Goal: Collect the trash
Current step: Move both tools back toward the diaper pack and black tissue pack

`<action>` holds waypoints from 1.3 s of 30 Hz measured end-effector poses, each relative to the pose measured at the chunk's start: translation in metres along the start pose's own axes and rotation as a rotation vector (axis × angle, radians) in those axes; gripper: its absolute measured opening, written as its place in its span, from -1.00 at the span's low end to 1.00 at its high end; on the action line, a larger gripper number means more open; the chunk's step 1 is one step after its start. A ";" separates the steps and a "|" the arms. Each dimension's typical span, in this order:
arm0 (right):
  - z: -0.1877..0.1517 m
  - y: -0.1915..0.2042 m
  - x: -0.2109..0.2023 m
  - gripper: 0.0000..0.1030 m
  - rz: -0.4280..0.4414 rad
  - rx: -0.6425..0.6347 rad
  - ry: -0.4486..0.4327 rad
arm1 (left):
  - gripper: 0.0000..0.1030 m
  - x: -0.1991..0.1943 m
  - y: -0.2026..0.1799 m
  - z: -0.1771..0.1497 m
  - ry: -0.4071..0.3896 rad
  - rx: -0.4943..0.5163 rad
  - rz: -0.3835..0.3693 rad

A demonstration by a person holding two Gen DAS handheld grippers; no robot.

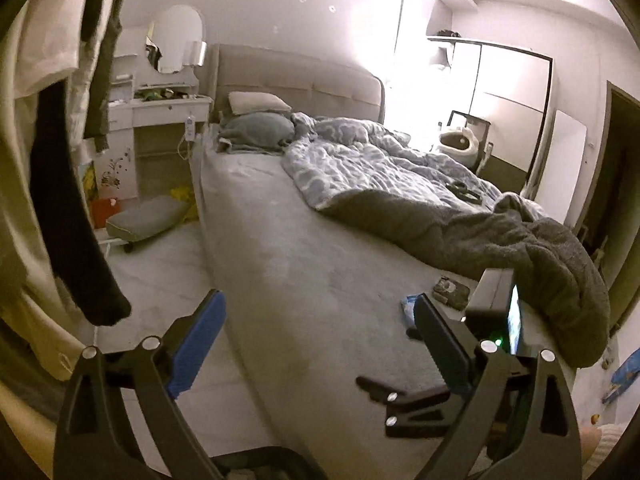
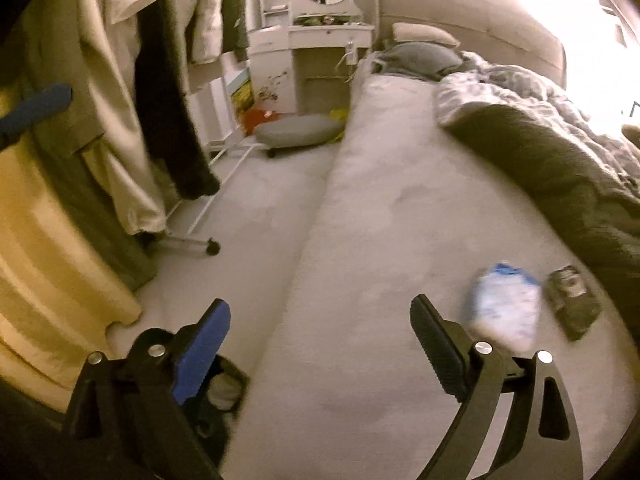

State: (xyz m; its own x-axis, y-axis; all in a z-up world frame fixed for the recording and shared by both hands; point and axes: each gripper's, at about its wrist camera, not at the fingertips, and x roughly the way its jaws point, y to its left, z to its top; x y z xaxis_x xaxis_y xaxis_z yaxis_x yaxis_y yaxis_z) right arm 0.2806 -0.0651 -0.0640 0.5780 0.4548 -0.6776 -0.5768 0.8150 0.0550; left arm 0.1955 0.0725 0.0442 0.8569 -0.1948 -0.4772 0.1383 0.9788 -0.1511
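Bedroom light falls on a grey bed where a blue-and-white wrapper and a dark packet lie near its foot edge, beside the rumpled duvet. Right gripper hovers spread wide and empty, just short of the wrapper. Left gripper is likewise splayed wide, gripping nothing.

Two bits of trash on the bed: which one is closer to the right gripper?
The white and blue wrapper. It lies just beyond the open right gripper, next to its right finger; the dark packet sits farther right, beside the grey blanket.
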 end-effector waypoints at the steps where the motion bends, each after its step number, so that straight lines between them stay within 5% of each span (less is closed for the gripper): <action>1: 0.000 -0.007 -0.002 0.80 -0.010 0.004 -0.004 | 0.89 0.003 -0.003 0.000 0.001 0.009 0.002; 14: 0.000 -0.071 -0.023 0.88 -0.073 0.015 -0.043 | 0.89 0.060 -0.039 -0.003 0.047 0.048 -0.020; 39: -0.019 -0.190 -0.034 0.93 -0.040 -0.009 -0.038 | 0.89 0.148 -0.093 -0.018 0.152 0.032 -0.055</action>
State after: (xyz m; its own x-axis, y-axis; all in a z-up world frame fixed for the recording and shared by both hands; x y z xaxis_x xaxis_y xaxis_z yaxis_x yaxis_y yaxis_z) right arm 0.3595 -0.2417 -0.0656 0.6218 0.4352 -0.6511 -0.5581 0.8295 0.0215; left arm 0.3007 -0.0485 -0.0278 0.7630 -0.2533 -0.5947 0.2009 0.9674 -0.1543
